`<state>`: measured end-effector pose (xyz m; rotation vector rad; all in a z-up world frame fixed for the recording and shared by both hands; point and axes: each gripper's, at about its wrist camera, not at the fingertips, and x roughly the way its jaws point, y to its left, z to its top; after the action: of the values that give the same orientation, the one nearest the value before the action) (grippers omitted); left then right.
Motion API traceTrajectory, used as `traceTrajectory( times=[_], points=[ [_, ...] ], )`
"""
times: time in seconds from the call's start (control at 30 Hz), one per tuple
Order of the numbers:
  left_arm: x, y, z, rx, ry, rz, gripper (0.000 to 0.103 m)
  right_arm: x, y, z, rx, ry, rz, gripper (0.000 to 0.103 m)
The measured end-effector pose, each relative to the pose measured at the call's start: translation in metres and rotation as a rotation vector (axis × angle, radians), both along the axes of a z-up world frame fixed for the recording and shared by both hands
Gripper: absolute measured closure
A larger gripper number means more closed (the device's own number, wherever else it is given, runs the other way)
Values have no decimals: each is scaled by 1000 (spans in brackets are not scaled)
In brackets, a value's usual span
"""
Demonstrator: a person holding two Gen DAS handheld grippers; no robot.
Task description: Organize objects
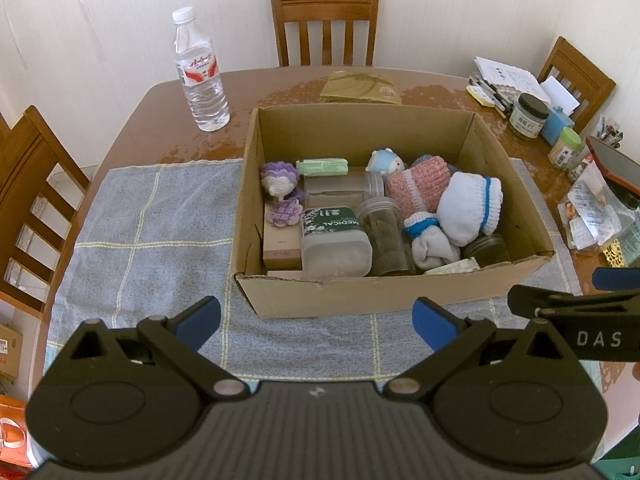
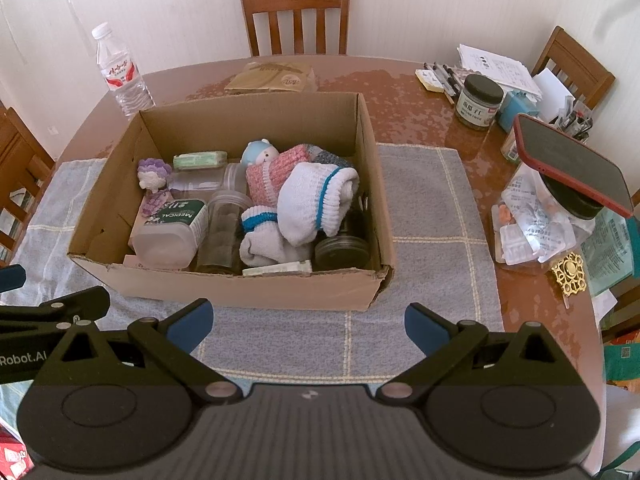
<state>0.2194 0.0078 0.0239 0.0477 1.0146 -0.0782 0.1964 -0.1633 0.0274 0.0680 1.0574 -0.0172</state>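
Note:
A cardboard box (image 1: 352, 292) (image 2: 240, 288) stands on a grey checked cloth (image 1: 152, 216) (image 2: 432, 208). Inside lie white socks with blue bands (image 1: 472, 208) (image 2: 308, 200), a pink knit piece (image 1: 420, 184) (image 2: 272, 176), a MEDICAL container (image 1: 332, 236) (image 2: 172, 228), clear jars (image 1: 384, 236) (image 2: 224, 232), a green pack (image 1: 322, 167) (image 2: 200, 160), a purple toy (image 1: 278, 180) (image 2: 152, 174) and a blue-capped figurine (image 1: 384, 162) (image 2: 260, 152). My left gripper (image 1: 316, 320) hangs open before the box's near wall. My right gripper (image 2: 308, 322) is open too, empty, just short of the box.
A water bottle (image 1: 200, 76) (image 2: 120, 76) stands at the back left. A brown packet (image 1: 360, 86) (image 2: 272, 76) lies behind the box. Jars, papers and pens (image 2: 480, 100), a red-cased phone (image 2: 572, 164) and bagged items crowd the right side. Wooden chairs (image 1: 324, 20) surround the table.

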Motion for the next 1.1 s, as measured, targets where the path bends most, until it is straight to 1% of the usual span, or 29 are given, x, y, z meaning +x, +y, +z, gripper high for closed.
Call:
traceTrajectory(
  times=[1.1],
  points=[
    [2, -3, -1, -6, 1, -3, 1, 1, -3, 0, -1, 1, 2, 0]
  ],
)
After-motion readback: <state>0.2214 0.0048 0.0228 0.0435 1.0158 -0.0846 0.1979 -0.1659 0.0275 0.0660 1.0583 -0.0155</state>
